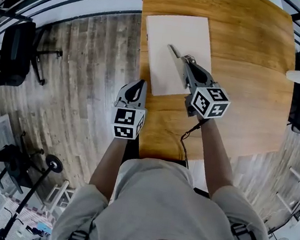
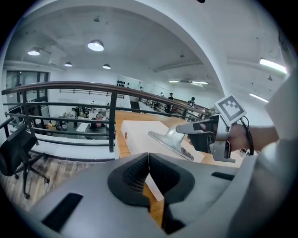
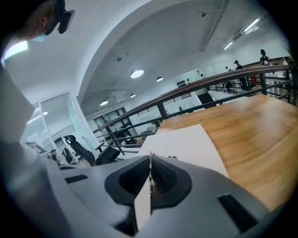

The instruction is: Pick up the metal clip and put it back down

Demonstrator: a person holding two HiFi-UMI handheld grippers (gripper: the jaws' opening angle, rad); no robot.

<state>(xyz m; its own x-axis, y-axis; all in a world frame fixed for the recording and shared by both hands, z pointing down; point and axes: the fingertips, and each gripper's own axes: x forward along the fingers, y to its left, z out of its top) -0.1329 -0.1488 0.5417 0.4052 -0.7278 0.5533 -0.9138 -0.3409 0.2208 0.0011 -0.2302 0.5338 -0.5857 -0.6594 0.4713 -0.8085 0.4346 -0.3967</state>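
left gripper [image 1: 139, 83] jaws pressed together, empty; right gripper [image 1: 185, 60] clamped on shiny flat metal clip [image 1: 175, 52] over smooth white mat [image 1: 173, 31]

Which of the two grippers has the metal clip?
The right gripper: its jaws pinch the metal clip over the white sheet. The left gripper is shut on nothing.

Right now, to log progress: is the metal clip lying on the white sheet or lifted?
Lifted: the right gripper is shut on the metal clip, and the left gripper view shows it above the white sheet.
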